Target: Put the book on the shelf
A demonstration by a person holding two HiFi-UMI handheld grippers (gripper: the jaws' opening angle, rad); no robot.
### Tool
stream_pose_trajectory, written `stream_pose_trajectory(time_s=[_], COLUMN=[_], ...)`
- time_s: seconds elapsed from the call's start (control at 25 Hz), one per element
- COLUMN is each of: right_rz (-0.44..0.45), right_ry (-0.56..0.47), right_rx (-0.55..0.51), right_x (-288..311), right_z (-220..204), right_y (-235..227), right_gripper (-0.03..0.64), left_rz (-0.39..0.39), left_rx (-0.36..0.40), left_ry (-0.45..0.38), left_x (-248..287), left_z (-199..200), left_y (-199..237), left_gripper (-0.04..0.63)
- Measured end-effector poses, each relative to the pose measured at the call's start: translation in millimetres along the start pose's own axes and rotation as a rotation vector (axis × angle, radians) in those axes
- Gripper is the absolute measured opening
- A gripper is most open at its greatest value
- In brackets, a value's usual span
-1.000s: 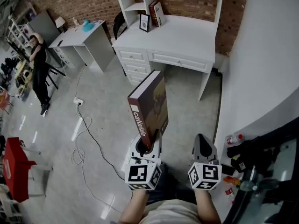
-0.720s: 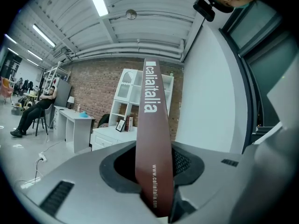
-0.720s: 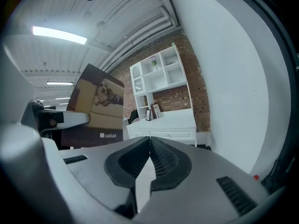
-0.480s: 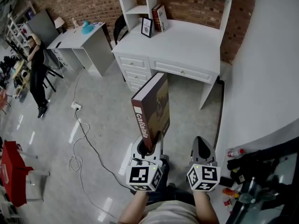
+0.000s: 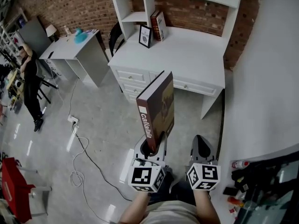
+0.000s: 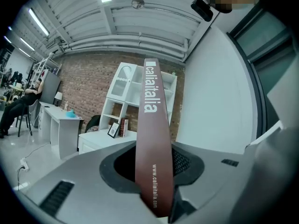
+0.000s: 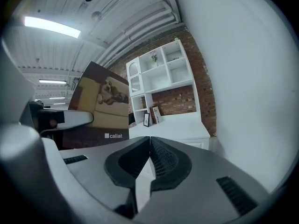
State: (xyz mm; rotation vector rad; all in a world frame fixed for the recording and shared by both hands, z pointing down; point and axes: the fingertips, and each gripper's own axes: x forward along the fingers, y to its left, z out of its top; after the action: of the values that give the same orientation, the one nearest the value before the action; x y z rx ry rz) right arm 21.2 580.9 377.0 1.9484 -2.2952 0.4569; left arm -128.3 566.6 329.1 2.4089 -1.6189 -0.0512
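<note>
The left tool [image 5: 152, 147] is clamped on the lower end of the book [image 5: 157, 107]. It holds the book upright in the air, with the brown spine and its white lettering facing back toward the person and the picture cover facing right. The right tool [image 5: 202, 146] is just beside it at the same height, its jaws closed together on nothing.

Ahead of both tools stands a white bench [image 5: 191, 50] with drawers down its left front. A white shelf [image 5: 134, 17] unit rises from the back of it against the brick wall [image 5: 65, 3]. The book is well short of that unit, out over the grey floor [image 5: 107, 115] in front of the bench.

A small framed picture [image 5: 145, 35] stands on the bench top below the lower left cubby. Just beside it, two books [image 5: 158, 18] lean against the upright. A dark chair [image 5: 114, 35] is tucked between this bench and a second bench [image 5: 77, 45] further left, which carries a teal thing [image 5: 79, 32].

A cable [image 5: 83, 146] trails across the floor to the left, off the line between the book and the shelf. A person [image 5: 29, 80] in dark clothes is far out at the left edge. On the right a broad white wall [image 5: 261, 69] curves in close beside the right tool, with a few bottles [image 5: 238, 164] at its foot.
</note>
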Motion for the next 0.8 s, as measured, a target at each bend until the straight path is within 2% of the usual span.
stream_pose_trajectory(time_s=[0.4, 0.8], right_rz=[-0.021, 0.032], right_ry=[0.038, 0.044], right_rx=[-0.005, 0.0], right_x=[61, 148], right_z=[4, 22], right_y=[-4, -39], right_gripper=[0.017, 0.017], left_rz=[-0.029, 0.041], left_rx=[-0.027, -0.034], left_ry=[0.026, 0.027], left_x=[61, 144], left_z=[2, 1], left_y=[30, 49], left_gripper=[0.147, 0.147])
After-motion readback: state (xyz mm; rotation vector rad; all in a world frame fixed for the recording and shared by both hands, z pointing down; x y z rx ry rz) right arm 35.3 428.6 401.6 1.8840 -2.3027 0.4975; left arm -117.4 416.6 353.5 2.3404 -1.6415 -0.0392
